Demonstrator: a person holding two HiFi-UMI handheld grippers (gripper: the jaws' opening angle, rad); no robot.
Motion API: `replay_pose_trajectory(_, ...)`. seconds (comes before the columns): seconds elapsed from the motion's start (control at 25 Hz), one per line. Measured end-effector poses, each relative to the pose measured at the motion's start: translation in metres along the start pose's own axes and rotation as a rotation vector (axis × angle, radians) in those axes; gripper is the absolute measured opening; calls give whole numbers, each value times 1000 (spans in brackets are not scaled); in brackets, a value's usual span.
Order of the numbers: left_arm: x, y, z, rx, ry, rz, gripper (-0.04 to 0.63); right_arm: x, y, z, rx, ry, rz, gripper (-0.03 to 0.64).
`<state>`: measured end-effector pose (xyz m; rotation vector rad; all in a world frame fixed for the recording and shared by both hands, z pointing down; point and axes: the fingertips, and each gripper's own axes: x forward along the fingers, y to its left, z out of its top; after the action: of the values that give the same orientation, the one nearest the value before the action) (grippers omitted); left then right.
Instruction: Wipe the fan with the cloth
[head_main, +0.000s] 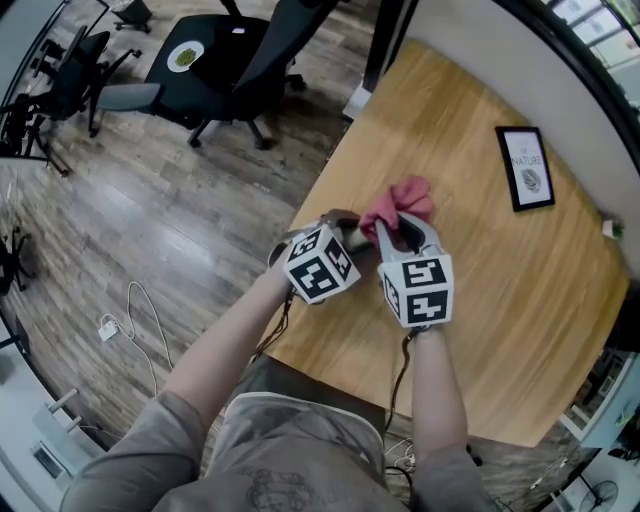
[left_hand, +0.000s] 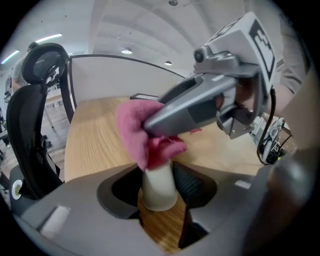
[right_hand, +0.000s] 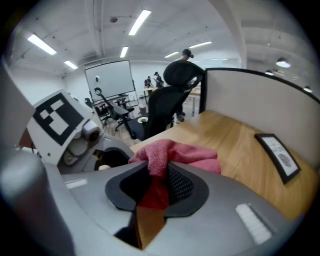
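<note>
Between the jaws of the L gripper (left_hand: 159, 172), approx half open, sits a cream-white cylindrical fan handle (left_hand: 159, 195), pads clamped on both its sides, over the light wooden bench (head_main: 500, 300). R gripper (right_hand: 159, 177) is pinched tight on a pink-red terry cloth (right_hand: 185, 152), w/ the bunched cloth lying on the handle's top and hiding the rest of the fan. Further back on the bench lies a black-framed picture (head_main: 524, 167), well apart.

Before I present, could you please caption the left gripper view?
Left gripper clamps the white fan handle; right gripper holds the pink cloth on its top.
</note>
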<state>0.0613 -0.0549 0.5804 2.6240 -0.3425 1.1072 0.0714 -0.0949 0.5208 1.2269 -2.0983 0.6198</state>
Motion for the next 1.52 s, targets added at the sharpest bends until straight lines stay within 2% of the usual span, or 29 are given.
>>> replay_pose_trajectory(0.16, -1, -1, 1, 3, -11, 0, 196, -3, 39, -16, -72, 76, 124, 89)
replay_pose_trajectory(0.32, -2, -1, 2, -3, -16, -26, 193, -14, 35, -30, -39, 145, 152, 89)
replay_pose_trajectory(0.44, -2, -1, 0, -8, -17, -27, 193, -20, 18, -31, -20, 150, 87, 89)
replay_pose_trajectory(0.68, -1, -2, 1, -20, -18, -35, 193, -34, -54, -31, 43, 122, -135, 89)
replay_pose_trajectory(0.76, -3, -1, 2, -23, -16, -41, 193, -30, -63, -25, 67, 97, -146, 89)
replay_pose_trajectory(1.04, -4, -1, 5, -25, -18, -47, 193, -7, -25, -4, 71, 47, -86, 89)
replay_pose_trajectory(1.16, -3, 2, 2, -25, -13, -46, 193, 4, 11, -4, 3, 64, -10, 89)
replay_pose_trajectory(1.28, -2, -1, -2, -24, -6, -50, 193, 2, 38, -16, -58, 122, 98, 89)
replay_pose_trajectory(1.4, -2, -2, -2, -14, -2, -50, 193, -3, 43, -25, -56, 141, 175, 89)
replay_pose_trajectory(1.52, -1, -3, -1, -6, -6, -42, 193, -8, 32, -23, -67, 139, 177, 89)
